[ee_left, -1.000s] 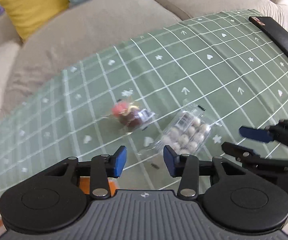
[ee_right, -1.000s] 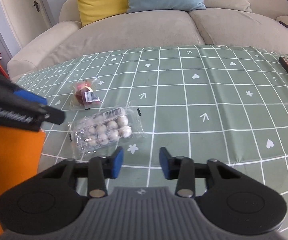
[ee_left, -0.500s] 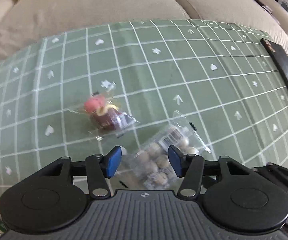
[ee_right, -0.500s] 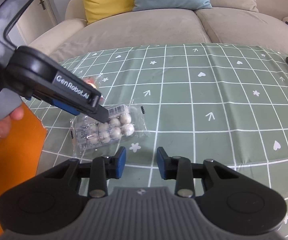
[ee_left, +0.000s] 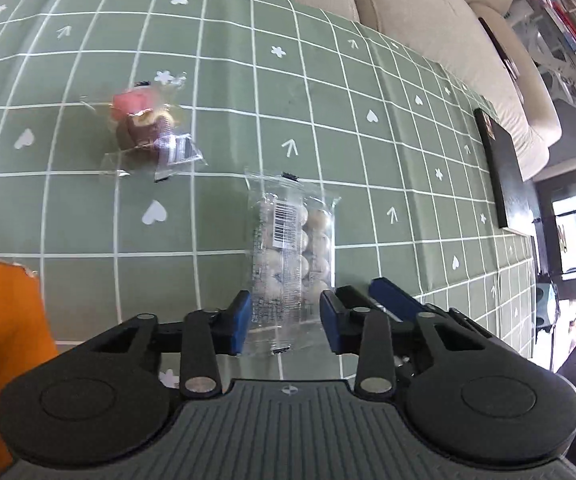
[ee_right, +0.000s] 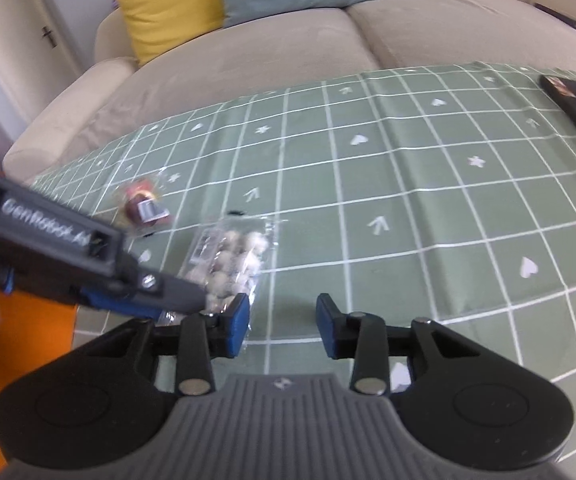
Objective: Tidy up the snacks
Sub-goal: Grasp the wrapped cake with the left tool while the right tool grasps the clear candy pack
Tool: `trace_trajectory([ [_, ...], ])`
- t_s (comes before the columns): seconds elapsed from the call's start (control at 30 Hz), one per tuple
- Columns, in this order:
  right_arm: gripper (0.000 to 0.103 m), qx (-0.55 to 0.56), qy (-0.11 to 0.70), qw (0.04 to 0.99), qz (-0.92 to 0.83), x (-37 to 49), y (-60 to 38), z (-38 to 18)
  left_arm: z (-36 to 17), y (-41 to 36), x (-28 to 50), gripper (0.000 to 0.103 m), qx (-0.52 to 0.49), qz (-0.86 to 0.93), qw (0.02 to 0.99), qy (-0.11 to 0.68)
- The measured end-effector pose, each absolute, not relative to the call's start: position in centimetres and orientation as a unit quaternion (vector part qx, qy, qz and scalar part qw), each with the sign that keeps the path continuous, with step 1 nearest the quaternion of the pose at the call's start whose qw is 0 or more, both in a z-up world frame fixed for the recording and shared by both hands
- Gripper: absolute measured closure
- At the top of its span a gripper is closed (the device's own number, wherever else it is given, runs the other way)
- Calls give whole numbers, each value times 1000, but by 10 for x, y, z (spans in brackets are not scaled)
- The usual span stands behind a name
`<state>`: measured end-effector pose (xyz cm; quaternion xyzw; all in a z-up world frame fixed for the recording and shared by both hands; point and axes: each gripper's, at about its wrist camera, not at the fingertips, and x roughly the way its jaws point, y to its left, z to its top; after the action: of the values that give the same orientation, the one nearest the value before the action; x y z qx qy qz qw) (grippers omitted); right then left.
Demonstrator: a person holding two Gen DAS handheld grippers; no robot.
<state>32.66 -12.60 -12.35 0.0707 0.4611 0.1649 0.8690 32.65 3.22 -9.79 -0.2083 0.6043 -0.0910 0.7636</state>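
Observation:
A clear packet of round pale snack balls (ee_left: 294,252) lies on the green checked tablecloth (ee_left: 368,184). My left gripper (ee_left: 285,320) is open, its blue fingers on either side of the packet's near end. A small clear bag with a pink and brown sweet (ee_left: 143,128) lies further off to the left. In the right wrist view the packet (ee_right: 227,264) sits ahead to the left, with the small bag (ee_right: 141,204) beyond it. My right gripper (ee_right: 283,328) is open and empty just right of the packet. The left gripper's arm crosses that view at the left.
An orange box (ee_left: 3,340) stands at the left edge of the table. A flat black box (ee_left: 500,172) lies at the far right of the cloth. A beige sofa (ee_right: 288,40) with yellow and blue cushions runs behind the table.
My left gripper has swung right and dropped down over the ball packet, which now lies between its fingers. My right gripper has moved closer to the packet's right side.

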Motion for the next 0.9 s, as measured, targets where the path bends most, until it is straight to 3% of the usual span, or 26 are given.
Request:
trace_trajectory([
  [0.13, 58, 86, 446, 875, 169, 324, -128, -119, -74, 33, 321, 60, -154, -65, 803, 572],
  [0.3, 35, 82, 421, 882, 195, 319, -113, -113, -52, 43, 322, 44, -95, -19, 842, 530],
  [0.53, 31, 7, 419, 890, 181, 321, -79, -127, -53, 41, 331, 29, -97, 24, 857, 506],
  [0.7, 24, -4, 418, 890, 182, 324, -73, -132, -64, 33, 343, 29, -73, 79, 856, 505],
  [0.9, 17, 2, 421, 887, 187, 326, -74, -133, -81, 40, 359, 29, -115, 121, 848, 504],
])
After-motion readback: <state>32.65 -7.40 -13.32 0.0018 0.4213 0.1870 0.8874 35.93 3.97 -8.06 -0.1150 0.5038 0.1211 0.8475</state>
